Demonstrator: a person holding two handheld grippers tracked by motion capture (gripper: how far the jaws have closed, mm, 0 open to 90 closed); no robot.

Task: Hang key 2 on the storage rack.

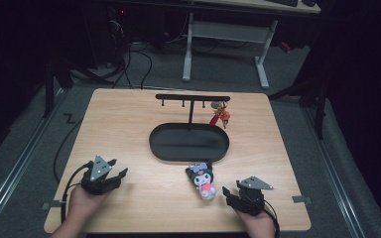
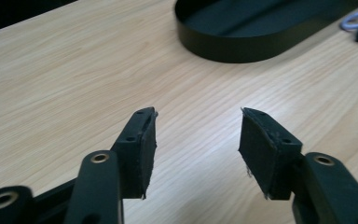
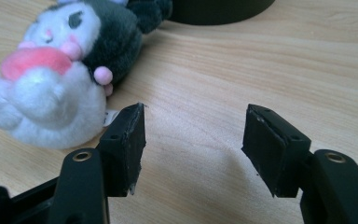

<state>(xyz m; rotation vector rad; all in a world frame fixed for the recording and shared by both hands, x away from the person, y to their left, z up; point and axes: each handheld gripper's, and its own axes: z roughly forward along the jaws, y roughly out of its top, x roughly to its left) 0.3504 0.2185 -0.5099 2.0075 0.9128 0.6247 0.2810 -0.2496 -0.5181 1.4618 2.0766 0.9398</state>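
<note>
Both tools rested low on the worktop (image 1: pixel 129 124) near its front edge, well apart. Left tool (image 1: pixel 110 174) had its jaws spread, with bare wood between them. Right tool (image 1: pixel 231 195) also stood with jaws apart, gripping nothing. A plush toy (image 1: pixel 202 179) lay on its side just beside the right tool, at its left, near the black oval tray (image 1: pixel 188 144). A red charm (image 1: pixel 223 116) hung from the rack (image 1: pixel 192 97) rising from the tray.
</note>
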